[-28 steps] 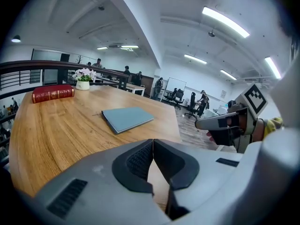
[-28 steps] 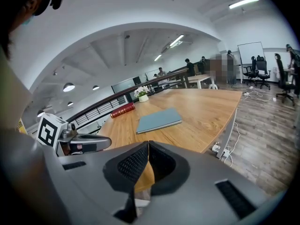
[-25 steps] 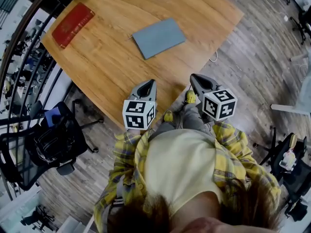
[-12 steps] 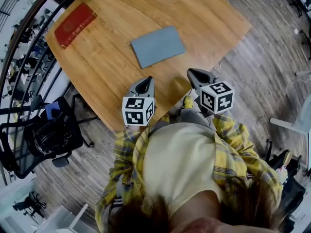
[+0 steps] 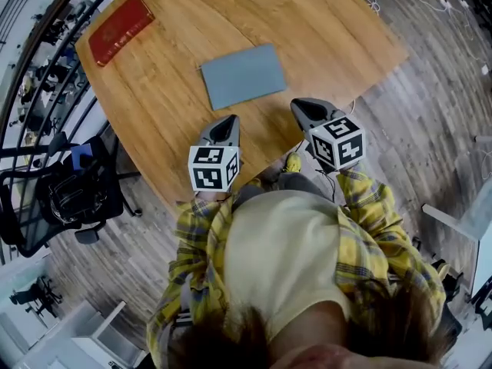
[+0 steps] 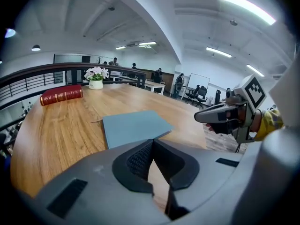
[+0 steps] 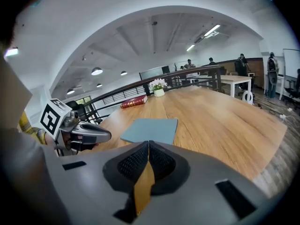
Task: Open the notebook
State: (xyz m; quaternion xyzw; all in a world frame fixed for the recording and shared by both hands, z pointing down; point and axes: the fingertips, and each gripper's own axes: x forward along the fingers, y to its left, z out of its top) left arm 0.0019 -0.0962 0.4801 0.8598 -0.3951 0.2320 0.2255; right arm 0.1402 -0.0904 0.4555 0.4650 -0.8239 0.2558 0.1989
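Jaws on left gripper (image 5: 227, 121) and right gripper (image 5: 298, 106) are sitting pressed together, pinching nothing. Notebook (image 5: 242, 75) — grey-blue, closed — is lying flat on the counter (image 5: 330, 29), upper middle of the head view, just beyond both tips and between them; the left is looking slightly nearer. Long axis is running left to right, rising a little rightward; spine edge cannot be told.

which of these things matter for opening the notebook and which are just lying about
For the job:
- notebook, blue-grey, closed, flat on the table
- left claw, shut and empty, short of the notebook
- right claw, shut and empty, short of it too

Lying about:
- red book, at the table's far edge
- flower pot
- office chair, beside the table
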